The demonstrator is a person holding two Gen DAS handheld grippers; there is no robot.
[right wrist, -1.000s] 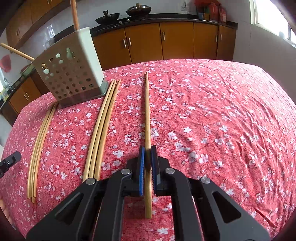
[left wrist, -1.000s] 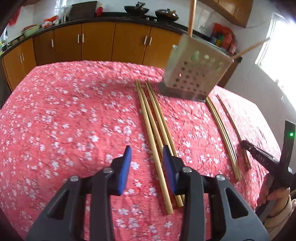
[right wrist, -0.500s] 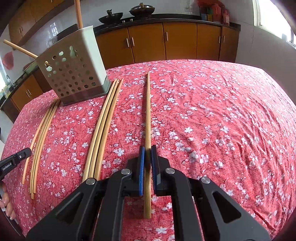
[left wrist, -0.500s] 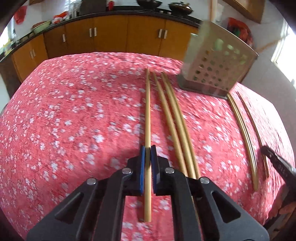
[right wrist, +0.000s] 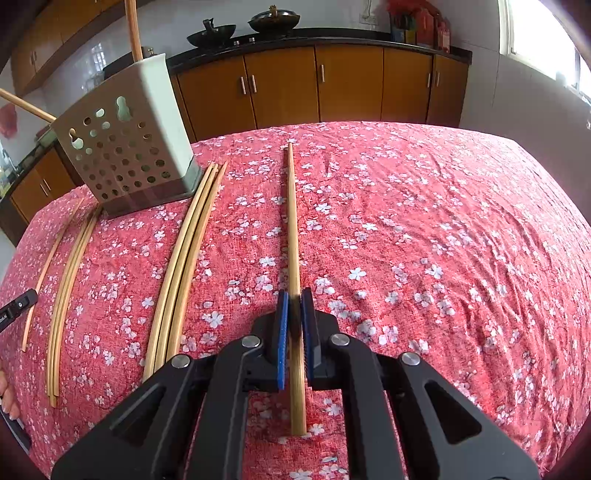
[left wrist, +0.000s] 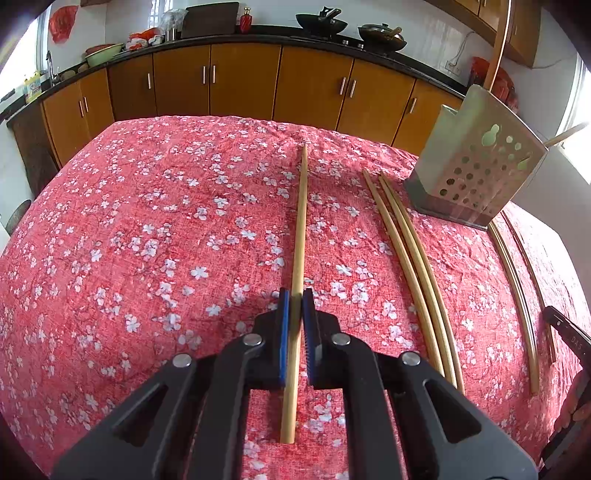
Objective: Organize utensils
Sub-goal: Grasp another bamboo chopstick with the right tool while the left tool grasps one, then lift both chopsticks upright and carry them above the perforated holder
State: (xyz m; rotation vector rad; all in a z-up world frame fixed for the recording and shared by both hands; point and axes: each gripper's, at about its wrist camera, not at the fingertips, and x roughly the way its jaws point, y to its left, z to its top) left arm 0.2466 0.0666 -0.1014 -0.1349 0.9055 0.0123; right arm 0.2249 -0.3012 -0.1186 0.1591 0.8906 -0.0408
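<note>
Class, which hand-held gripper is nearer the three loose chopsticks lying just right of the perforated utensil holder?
Right. The right hand-held gripper sits just right of the three chopsticks; the left hand-held gripper is left of them, beyond the utensil holder and another bundle.

open: cloth (right wrist: pixel 443 229) right — blocked: holder (right wrist: pixel 125 155), chopsticks (right wrist: pixel 184 258) left

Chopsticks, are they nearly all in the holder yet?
Not yet. Two sticks already stand in the holder. The left hand-held gripper is shut on one chopstick, the right hand-held gripper on another chopstick. Three chopsticks beside the holder and another bunch on its other side lie waiting on the cloth.
</note>
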